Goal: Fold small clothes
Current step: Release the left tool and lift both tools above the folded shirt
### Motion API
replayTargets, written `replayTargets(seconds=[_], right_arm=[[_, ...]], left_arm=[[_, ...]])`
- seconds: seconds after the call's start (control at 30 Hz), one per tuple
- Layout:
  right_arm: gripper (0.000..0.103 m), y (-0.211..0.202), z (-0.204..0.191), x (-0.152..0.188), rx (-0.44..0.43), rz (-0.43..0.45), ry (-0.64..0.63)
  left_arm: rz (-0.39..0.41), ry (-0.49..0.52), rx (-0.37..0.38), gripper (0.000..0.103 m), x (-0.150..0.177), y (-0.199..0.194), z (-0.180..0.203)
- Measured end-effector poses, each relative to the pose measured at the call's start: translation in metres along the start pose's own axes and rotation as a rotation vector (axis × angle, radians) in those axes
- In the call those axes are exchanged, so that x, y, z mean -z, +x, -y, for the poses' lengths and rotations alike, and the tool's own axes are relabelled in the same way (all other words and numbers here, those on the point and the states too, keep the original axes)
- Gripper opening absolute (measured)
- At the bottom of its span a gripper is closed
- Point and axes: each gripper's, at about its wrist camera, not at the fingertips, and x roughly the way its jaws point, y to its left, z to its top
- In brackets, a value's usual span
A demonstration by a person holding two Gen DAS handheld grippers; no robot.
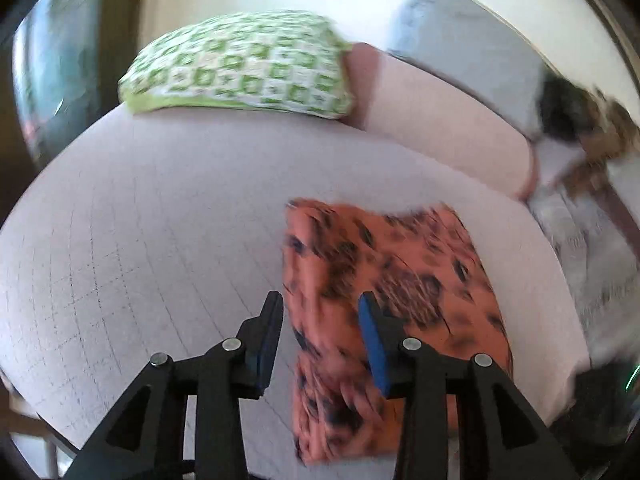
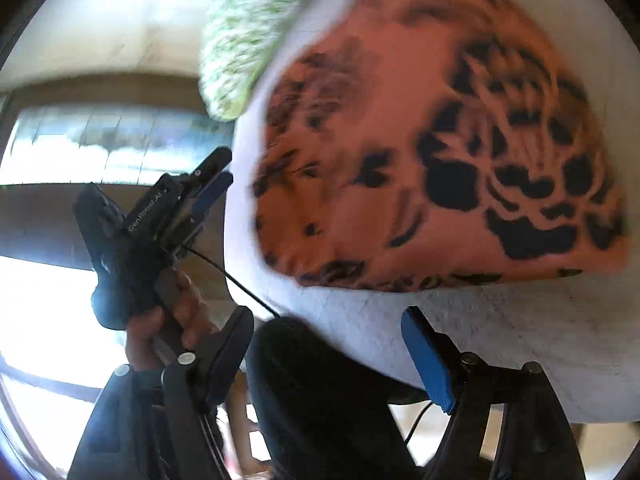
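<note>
An orange garment with black print (image 1: 384, 300) lies folded in a rough rectangle on the pale pink bed (image 1: 160, 220). My left gripper (image 1: 320, 308) is open and empty, above the garment's left edge. In the right wrist view the same garment (image 2: 420, 152) lies on the bed (image 2: 500, 328) ahead. My right gripper (image 2: 328, 320) is open and empty, off the bed's edge, short of the garment. The left gripper (image 2: 218, 168) shows there too, held in a hand at the left, open.
A green-and-white patterned pillow (image 1: 240, 64) lies at the bed's far end, next to a pink bolster (image 1: 440, 120). Grey fabric (image 1: 472, 40) and clutter lie at the right. A dark trouser leg (image 2: 320, 400) is below the bed edge.
</note>
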Motion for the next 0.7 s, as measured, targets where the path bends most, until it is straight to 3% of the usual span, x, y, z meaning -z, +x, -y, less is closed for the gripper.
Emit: replayTargets(seconds=[0.07,0.13,0.2,0.27,0.33,0.5,0.57,0.63,0.67,0.7], right_arm=[[0.079,-0.023,-0.018,-0.002,0.034,0.09,-0.1],[0.082,-0.045,-0.026,-0.011,0.072,0.201,-0.15],[0.086,-0.057,-0.017,-0.022,0.117,0.262,-0.144],[0.086,-0.053,0.003,-0.035,0.193,0.243,-0.083],[0.086,-0.046,0.028,-0.039,0.176,0.198,-0.027],[0.086,-0.052,0.038,-0.034,0.147,0.211,-0.036],[0.086,-0.052,0.041,-0.031,0.142,0.215,-0.041],[0.086,-0.051,0.043,-0.03,0.136,0.213,-0.044],[0.086,-0.054,0.042,-0.028,0.13,0.212,-0.045],[0.086,-0.054,0.043,-0.027,0.121,0.212,-0.041]], left_arm=[[-0.088,0.044,-0.072,0.04,0.02,0.022,0.001],[-0.223,-0.035,-0.067,0.043,0.042,0.049,-0.019],[-0.199,-0.087,-0.053,0.045,0.043,0.041,-0.027],[-0.178,-0.079,-0.067,0.044,0.034,0.027,-0.022],[-0.105,-0.059,-0.056,0.044,0.021,0.006,-0.014],[0.015,0.015,0.047,0.045,-0.01,-0.009,0.025],[-0.023,0.09,-0.009,0.045,-0.011,0.017,0.035],[-0.139,0.096,-0.14,0.044,-0.001,0.057,0.024],[-0.217,0.015,-0.129,0.047,0.01,0.081,0.002],[-0.213,-0.039,-0.091,0.058,0.015,0.083,-0.009]])
